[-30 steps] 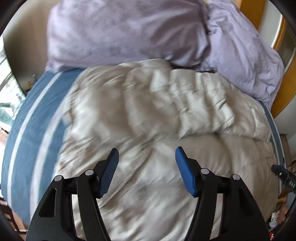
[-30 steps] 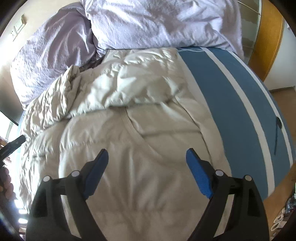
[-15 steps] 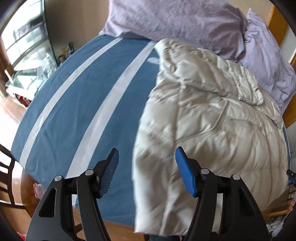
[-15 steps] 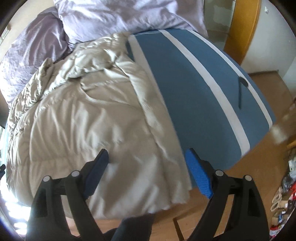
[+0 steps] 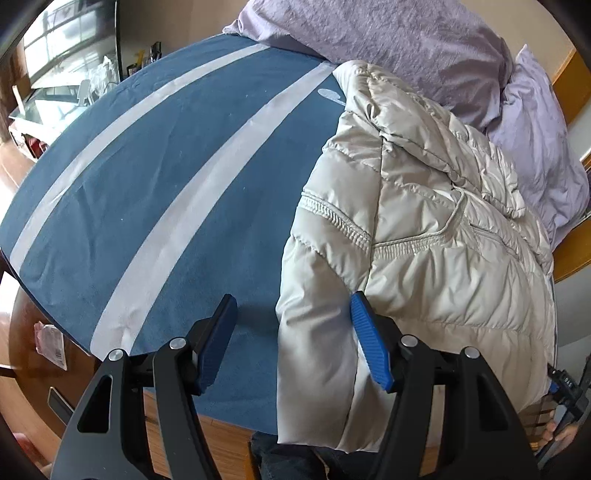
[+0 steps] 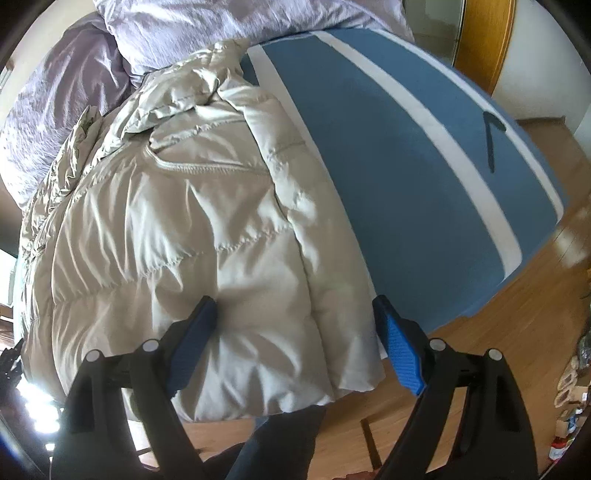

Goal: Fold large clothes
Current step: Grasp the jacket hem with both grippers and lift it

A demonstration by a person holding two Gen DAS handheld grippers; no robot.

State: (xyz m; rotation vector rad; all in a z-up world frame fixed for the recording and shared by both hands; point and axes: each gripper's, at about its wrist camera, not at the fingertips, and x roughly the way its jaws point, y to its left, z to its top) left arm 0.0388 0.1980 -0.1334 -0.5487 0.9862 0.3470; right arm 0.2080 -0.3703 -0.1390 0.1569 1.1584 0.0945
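A beige puffer jacket lies on a blue bed cover with white stripes, its lower hem hanging over the near bed edge. My left gripper is open at the jacket's left lower edge, the right finger against the fabric. In the right wrist view the same jacket fills the left and middle. My right gripper is open and straddles the jacket's right lower corner, holding nothing.
Lilac pillows lie at the head of the bed, also in the right wrist view. Wooden floor lies below the bed's near edge. A dark thin object rests on the cover at the right.
Both grippers have drawn back from over the jacket's middle toward the near bed edge and apart, the left to the jacket's left side, the right to its right corner. Both stayed open.
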